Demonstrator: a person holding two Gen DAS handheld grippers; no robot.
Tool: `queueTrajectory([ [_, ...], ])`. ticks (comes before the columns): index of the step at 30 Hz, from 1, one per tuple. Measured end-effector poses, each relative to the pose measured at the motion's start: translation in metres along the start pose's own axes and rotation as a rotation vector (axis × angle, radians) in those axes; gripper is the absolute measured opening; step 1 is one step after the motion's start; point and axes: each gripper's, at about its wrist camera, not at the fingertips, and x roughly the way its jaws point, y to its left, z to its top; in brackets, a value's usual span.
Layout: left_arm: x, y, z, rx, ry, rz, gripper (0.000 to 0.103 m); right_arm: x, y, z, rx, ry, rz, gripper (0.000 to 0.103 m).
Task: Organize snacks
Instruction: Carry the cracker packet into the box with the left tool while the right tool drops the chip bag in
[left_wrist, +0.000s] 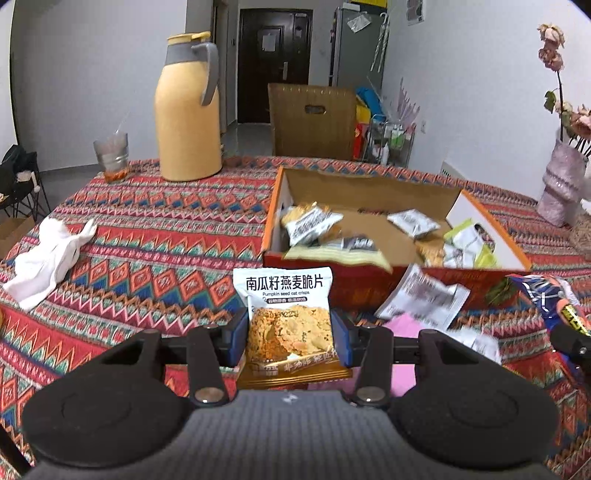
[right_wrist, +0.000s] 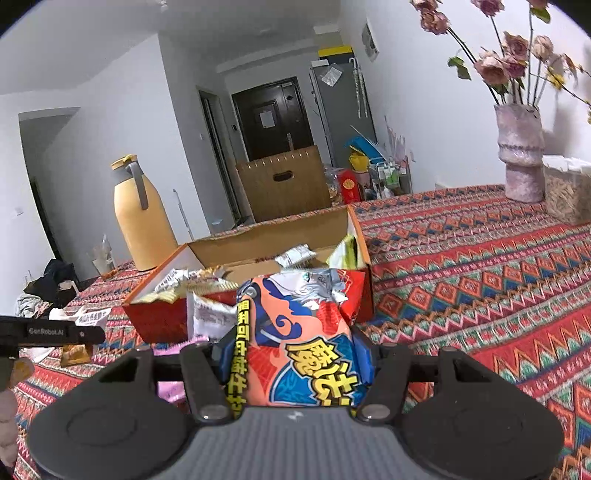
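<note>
Now my left gripper (left_wrist: 290, 339) clamps pumpkin seed oat crisps packet (left_wrist: 286, 314), held upright above patterned tablecloth (left_wrist: 155, 236), just short of snack box (left_wrist: 369, 288). My right gripper (right_wrist: 295, 369) pinches orange-blue snack bag (right_wrist: 295, 332), bag's top near box front wall. Box sits open on table w/ several small packets inside. White paper sheet (left_wrist: 424, 299) leans against box front, pink sheet (left_wrist: 402, 325) beneath it. Yellow thermos jug (left_wrist: 188, 110) & plastic cup (left_wrist: 111, 157) at far edge, white cloth (left_wrist: 48, 254) to left, flower vase (right_wrist: 519, 155) at right.
</note>
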Motion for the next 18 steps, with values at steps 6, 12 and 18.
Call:
queueTrajectory([
  [6,0.005,-0.009,0.021,-0.004,-0.031,-0.02,0.047,0.017,0.008,0.02,-0.022,-0.017,0.012,0.059],
  [12,0.013,-0.015,0.044,-0.011,-0.064,-0.042,0.047,0.039,0.018,0.04,-0.045,-0.034,0.028,0.059],
  [18,0.027,-0.028,0.062,-0.004,-0.081,-0.068,0.047,0.064,0.026,0.059,-0.068,-0.045,0.032,0.059],
])
